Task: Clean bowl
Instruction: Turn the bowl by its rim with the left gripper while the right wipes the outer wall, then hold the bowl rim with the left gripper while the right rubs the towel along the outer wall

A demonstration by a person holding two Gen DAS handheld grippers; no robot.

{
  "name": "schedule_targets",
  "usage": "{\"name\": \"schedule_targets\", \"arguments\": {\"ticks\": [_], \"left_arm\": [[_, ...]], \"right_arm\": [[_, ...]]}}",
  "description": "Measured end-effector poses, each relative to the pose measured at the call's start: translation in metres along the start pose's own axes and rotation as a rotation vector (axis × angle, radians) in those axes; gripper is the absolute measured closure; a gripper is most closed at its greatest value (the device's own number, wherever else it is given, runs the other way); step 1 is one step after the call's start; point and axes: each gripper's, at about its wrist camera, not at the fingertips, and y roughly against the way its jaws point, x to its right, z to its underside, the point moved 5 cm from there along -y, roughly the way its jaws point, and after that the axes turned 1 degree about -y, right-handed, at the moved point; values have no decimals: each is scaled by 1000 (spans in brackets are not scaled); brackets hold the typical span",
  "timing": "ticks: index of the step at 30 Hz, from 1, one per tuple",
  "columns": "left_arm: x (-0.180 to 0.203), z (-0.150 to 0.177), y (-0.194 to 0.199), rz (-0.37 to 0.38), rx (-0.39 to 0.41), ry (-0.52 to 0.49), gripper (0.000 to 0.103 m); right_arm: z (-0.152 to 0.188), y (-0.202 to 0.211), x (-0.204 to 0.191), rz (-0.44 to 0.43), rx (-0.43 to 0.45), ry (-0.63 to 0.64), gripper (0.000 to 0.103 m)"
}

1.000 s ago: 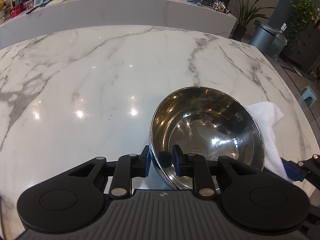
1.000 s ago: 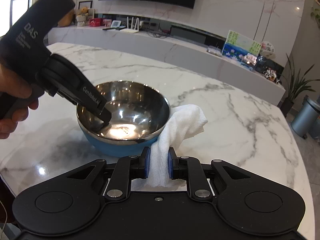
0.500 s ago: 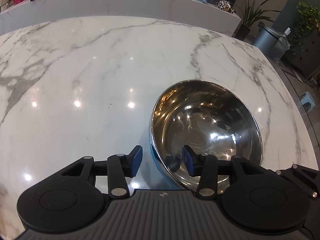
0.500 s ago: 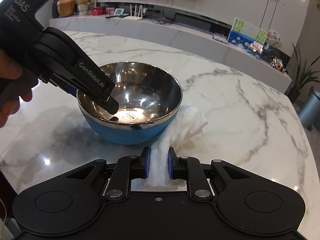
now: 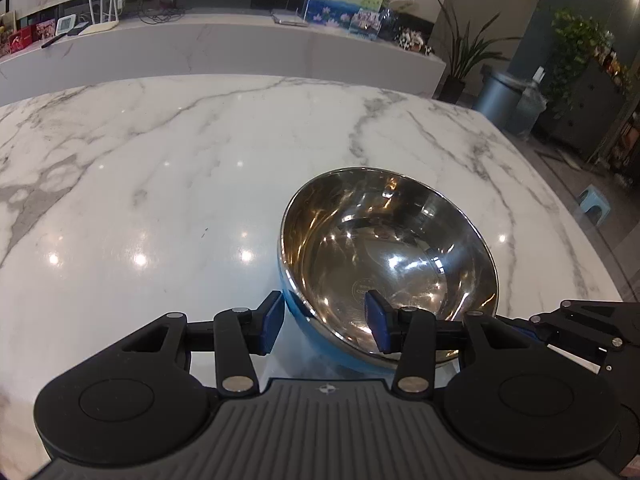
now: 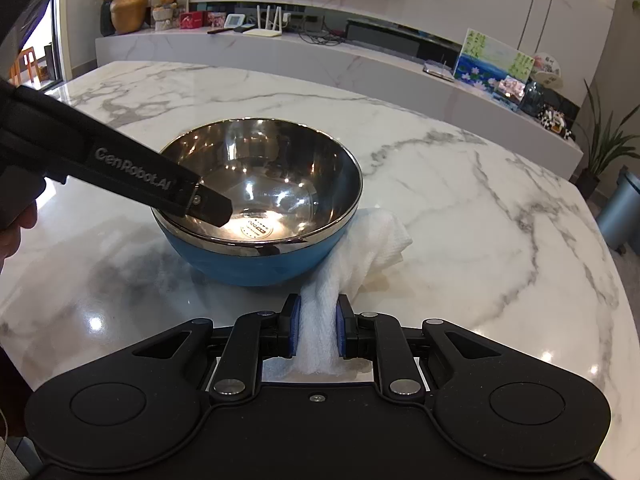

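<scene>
A steel bowl with a blue outside stands on the white marble table. My left gripper is open, its jaws wide apart on either side of the bowl's near rim, one finger outside and one inside. It shows in the right wrist view over the bowl's left rim. My right gripper is shut on a white cloth that lies against the bowl's right side. The cloth is hidden behind the bowl in the left wrist view.
The table's right edge drops off toward a grey bin and plants. A long marble counter with small items runs behind the table. The right gripper's body sits close to the bowl.
My left gripper has opened and let go of the bowl's rim. The bowl has settled flat on the table. My right gripper still holds the cloth.
</scene>
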Motion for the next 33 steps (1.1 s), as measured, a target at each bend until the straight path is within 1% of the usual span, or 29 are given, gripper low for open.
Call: {"name": "schedule_targets", "arguments": {"ticks": [3,8,10,11,12,15,21,26,33], "left_arm": [[-2,2,5,-10,8,6,61],[-3,2,7,12,-18,34,61],[-4,1,6,9,-23,35,63],[-4,1,5,7,-25,36,67],[-4,1,5,2,-27,28,70],[-2,0,4,-21,-31,-8,76],[-1,-2,2,-54,-31,-46,81],[3,-2,2,-77,-28,-65,81],[3,-1,1,-83,-28,-73,81]], "right_arm": [[-1,-2,1,-1,1,-1,87],[-2,-2,2,-1,5,3,87],[-2,-1,2,5,11,8,87],[-3,0,2,10,15,13,87],[-4,1,3,18,23,21,87],[-6,2,6,38,40,39,87],[-14,11,14,64,103,62,87],[-23,14,21,73,132,72,87],[-22,8,18,71,111,110,87]]}}
